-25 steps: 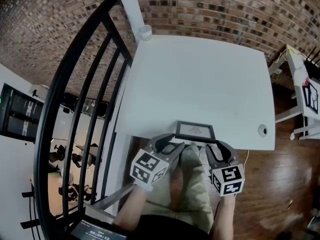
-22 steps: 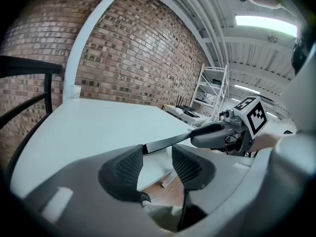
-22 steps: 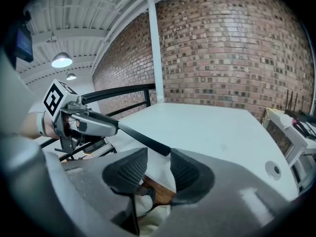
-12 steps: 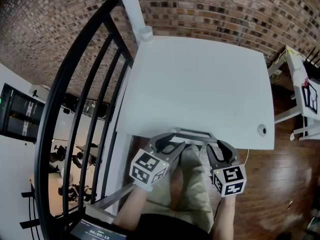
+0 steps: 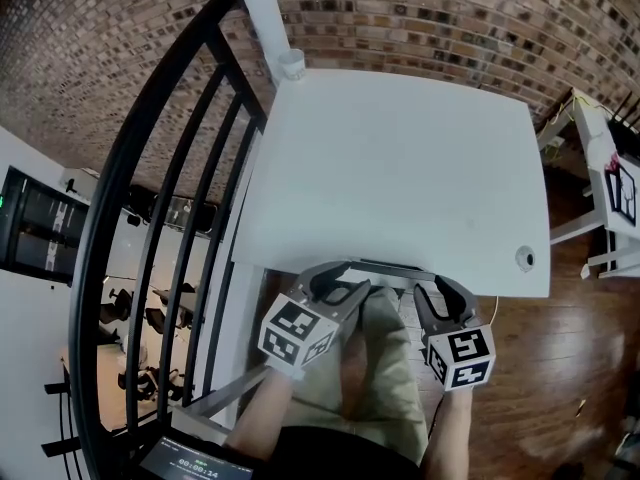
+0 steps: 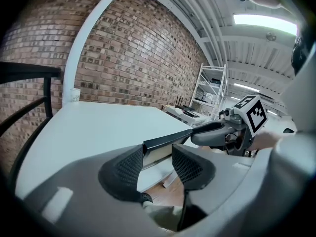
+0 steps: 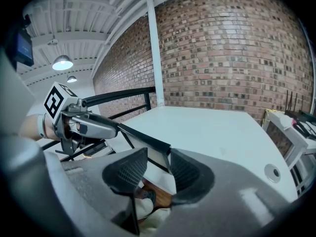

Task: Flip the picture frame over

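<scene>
Both grippers are clamped on the frame here. The left gripper (image 6: 159, 163) has its jaws fairly wide apart but closed on the left end of the frame (image 6: 168, 139), with that corner wedged between the ribbed pads (image 6: 129, 168). The right gripper (image 7: 158, 169) is doing the same on the opposite end, corner tucked between its two jaws. So it's a two-handed hold, one gripper per short side, both angled a bit downward. The frame has a black rim with a pale panel showing under the dark edge in both gripper views. It's tipped up so far that the head view only catches it edge-on, a thin dark strip stretched from one set of jaws to the other. It sits right at the near edge of the table (image 5: 400, 158), close to the person, and I can't tell whether its lower edge touches the tabletop. Around it, biggest first: a brick wall (image 5: 450, 18) behind everything, the white table itself, a black railing (image 5: 150, 198) along the table's left side, and wood floor (image 5: 560, 358) on the right. The person's legs (image 5: 385, 368) in khaki trousers are directly under the grippers. A white pillar (image 5: 262, 13) rises at the far-left corner with a small white cup (image 5: 290, 64) on the table by it. A round cable hole (image 5: 524, 260) is in the near-right corner, just right of the right gripper.
</scene>
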Motion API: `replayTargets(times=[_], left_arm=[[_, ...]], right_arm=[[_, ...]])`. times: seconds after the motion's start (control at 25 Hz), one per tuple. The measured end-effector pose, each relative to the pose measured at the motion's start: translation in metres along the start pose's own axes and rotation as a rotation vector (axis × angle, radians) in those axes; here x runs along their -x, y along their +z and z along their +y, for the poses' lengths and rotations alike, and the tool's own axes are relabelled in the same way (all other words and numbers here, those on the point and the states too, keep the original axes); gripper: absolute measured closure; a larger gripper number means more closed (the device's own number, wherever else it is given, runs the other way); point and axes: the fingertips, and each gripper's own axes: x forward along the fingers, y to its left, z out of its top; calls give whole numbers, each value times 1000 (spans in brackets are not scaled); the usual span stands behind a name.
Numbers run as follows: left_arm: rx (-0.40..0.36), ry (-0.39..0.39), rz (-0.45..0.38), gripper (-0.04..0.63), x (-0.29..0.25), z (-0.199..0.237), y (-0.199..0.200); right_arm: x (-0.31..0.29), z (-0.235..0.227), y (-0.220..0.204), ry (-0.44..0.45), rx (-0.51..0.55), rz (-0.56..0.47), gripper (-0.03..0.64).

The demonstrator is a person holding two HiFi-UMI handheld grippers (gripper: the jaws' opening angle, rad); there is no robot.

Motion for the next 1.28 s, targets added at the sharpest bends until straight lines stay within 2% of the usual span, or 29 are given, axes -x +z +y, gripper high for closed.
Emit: replayTargets(times=[0.4,1.28], left_arm=[[-41,12,4,394,-11,9,8],[-21,28,-43,397,-34,31,25]], right_arm=[[-11,-9,8,-5,17,-13,489],[-36,-29,24,-34,32,-44,478]])
